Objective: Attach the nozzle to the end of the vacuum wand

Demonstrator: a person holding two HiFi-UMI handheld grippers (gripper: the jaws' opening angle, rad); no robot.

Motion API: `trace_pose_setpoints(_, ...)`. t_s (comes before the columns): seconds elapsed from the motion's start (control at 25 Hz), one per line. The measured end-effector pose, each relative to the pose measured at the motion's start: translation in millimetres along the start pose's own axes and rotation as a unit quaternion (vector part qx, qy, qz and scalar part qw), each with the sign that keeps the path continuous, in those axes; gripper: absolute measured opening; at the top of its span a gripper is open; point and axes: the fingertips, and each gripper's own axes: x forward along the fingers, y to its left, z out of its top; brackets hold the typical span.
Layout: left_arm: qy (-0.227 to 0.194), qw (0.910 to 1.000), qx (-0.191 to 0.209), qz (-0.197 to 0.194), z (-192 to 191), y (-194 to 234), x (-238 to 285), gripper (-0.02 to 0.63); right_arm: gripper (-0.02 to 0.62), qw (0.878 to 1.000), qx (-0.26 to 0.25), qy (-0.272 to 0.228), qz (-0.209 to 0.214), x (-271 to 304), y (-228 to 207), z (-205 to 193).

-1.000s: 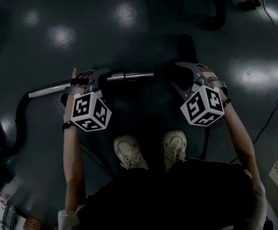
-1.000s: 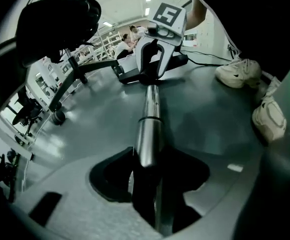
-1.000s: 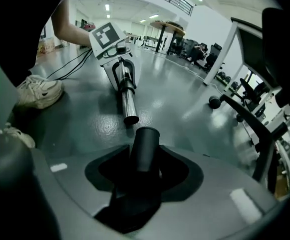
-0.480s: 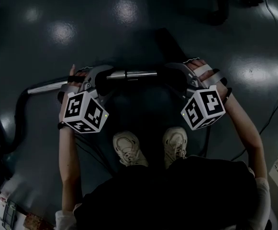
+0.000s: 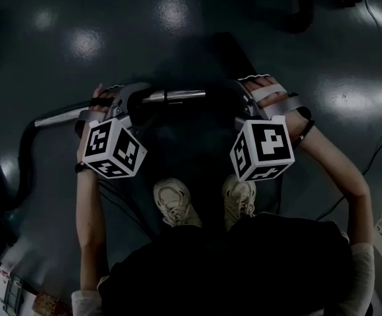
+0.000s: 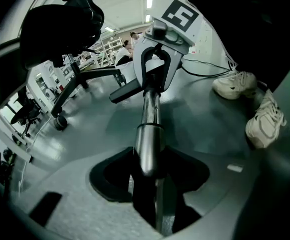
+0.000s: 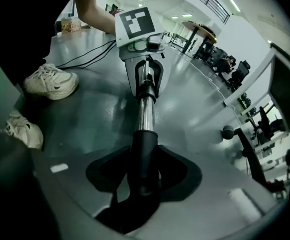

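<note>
– starting at the far left, what lies on the floor?
– a black hose [image 5: 25, 151] curls over the dark glossy floor [image 5: 177, 18] and meets the vacuum wand [image 5: 177, 97]. the wand is a chrome tube held level in the air, above the person's white shoes [image 5: 174, 204] in the head view.
– who holds the wand?
– the left gripper [image 6: 147, 175]. its own view shows both dark pads pressed against the chrome tube, one on each side, so the wand is clamped. its marker cube [image 5: 113, 151] sits just below the tube in the head view.
– and moving right along the tube?
– the wand's free end goes into the collar of the black nozzle [image 7: 145, 146]. how deep it sits inside, i cannot tell.
– and the right side?
– the right gripper [image 5: 238, 97] has the nozzle between its jaws, and they are closing. in its own view the pads lie against the nozzle's collar on both sides. its marker cube [image 5: 263, 149] hangs just below, near the right shoe.
– how do the two stand to each other?
– they face one another along the tube, and each gripper view shows the other gripper at the tube's far end.
</note>
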Motion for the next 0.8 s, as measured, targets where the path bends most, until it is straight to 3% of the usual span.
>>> trace_pose_setpoints(0.12, -0.021, 0.9996, -0.019, -0.005, 6, -4, 0, 0.206, 0.181, 0.991, 0.031, -0.092, 0.092, -2, 5, 12)
trace_pose_setpoints(0.16, -0.027, 0.9995, -0.018, -0.005, 11, -5, 1, 0.207, 0.179, 0.989, 0.031, -0.107, 0.100, -2, 3, 16)
trace_pose_setpoints(0.28, -0.038, 0.9992, -0.013, -0.003, 20, 0, 8, 0.201, 0.181, 0.998, -0.037, -0.045, 0.023, 7, -4, 19)
trace_pose_setpoints(0.4, -0.057, 0.9978, -0.032, -0.001, 24, 2, 9, 0.204, 0.167, 0.998, 0.025, -0.057, 0.018, 12, -8, 22)
trace_pose_setpoints(0.52, -0.070, 0.9968, -0.040, 0.004, 28, 2, 13, 0.206, 0.169, 0.998, 0.027, -0.060, 0.005, 17, -5, 22)
trace_pose_setpoints(0.64, -0.101, 0.9928, -0.063, 0.012, 39, 4, 10, 0.218, 0.161, 0.988, 0.100, -0.122, 0.004, 6, -14, 32)
trace_pose_setpoints(0.68, -0.132, 0.9871, -0.088, 0.020, 47, 10, 2, 0.225, 0.110, 0.977, 0.142, -0.161, -0.012, -5, -26, 39)
trace_pose_setpoints(0.72, -0.180, 0.9745, -0.128, 0.036, 57, 21, -13, 0.204, 0.038, 0.959, 0.192, -0.206, -0.034, -19, -44, 47)
trace_pose_setpoints(0.76, -0.244, 0.9505, -0.182, 0.059, 66, 38, -35, 0.079, 0.008, 0.934, 0.248, -0.253, -0.056, -34, -63, 54)
trace_pose_setpoints(0.8, -0.316, 0.9125, -0.245, 0.086, 73, 59, -62, 0.006, 0.008, 0.901, 0.310, -0.295, -0.072, -49, -82, 58)
